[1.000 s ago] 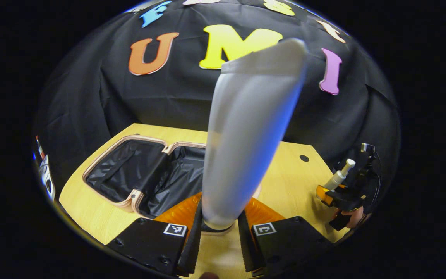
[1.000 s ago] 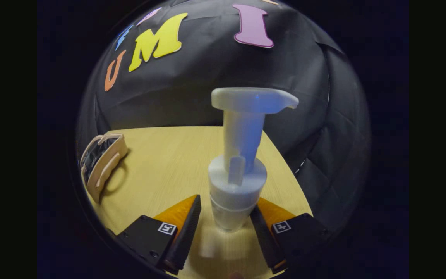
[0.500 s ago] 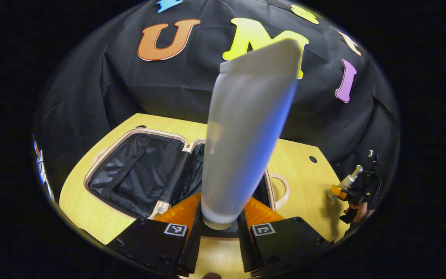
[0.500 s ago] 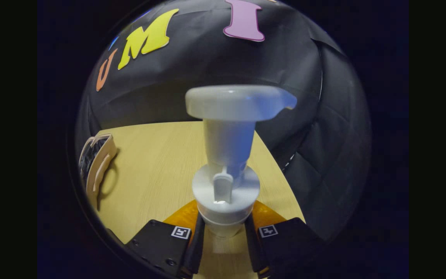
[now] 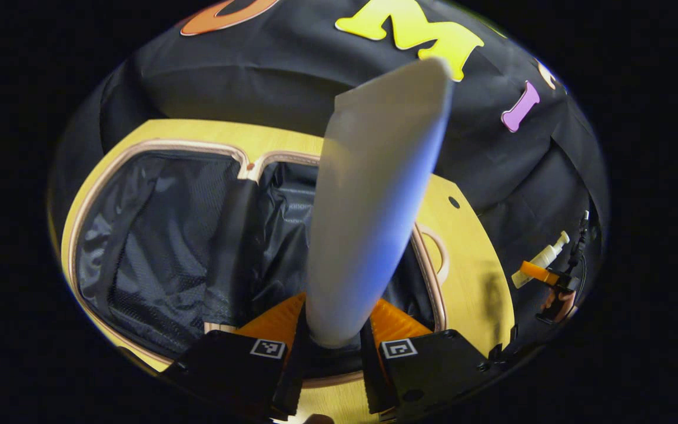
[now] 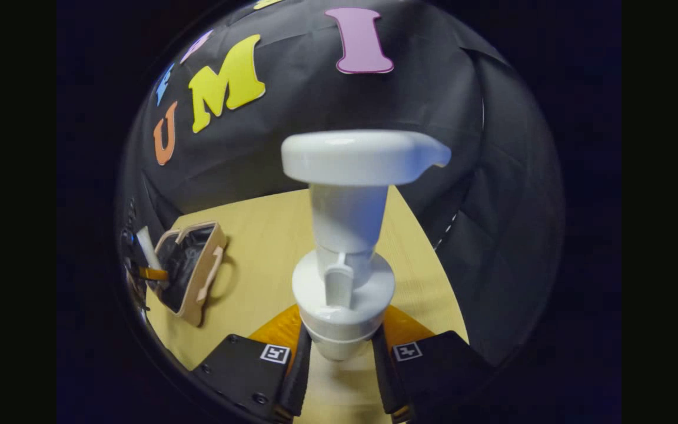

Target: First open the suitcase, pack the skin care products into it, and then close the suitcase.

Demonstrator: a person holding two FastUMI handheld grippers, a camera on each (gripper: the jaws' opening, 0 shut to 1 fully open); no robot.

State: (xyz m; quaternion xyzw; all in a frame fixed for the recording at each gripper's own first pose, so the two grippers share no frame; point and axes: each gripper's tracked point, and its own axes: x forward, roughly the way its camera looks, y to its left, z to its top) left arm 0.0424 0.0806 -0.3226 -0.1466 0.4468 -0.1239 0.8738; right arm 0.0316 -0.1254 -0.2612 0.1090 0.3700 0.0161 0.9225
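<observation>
Item 1: tube (image 5: 374,200), soft-walled, likely light; left gripper (image 5: 332,347) clamped on its lower end, above the open suitcase (image 5: 156,235) by the desk's (image 5: 468,259) left edge

Item 2: pump bottle (image 6: 351,235), rigid, smooth plastic, probably slippery; right gripper (image 6: 339,359) clamped below its collar, over the desk's near edge; best gripped there

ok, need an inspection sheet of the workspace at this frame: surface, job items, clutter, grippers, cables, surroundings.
Surface: light wooden table, with a small round hole.
Job's things: suitcase open flat, dark lining, nothing seen inside; white tube; white pump bottle.
Clutter: nothing seen.
Grippers: left gripper shut on the tube, above the suitcase; right gripper shut on the pump bottle, over the table.
Cables: dark lead by the right gripper.
Surroundings: black cloth wall.
</observation>
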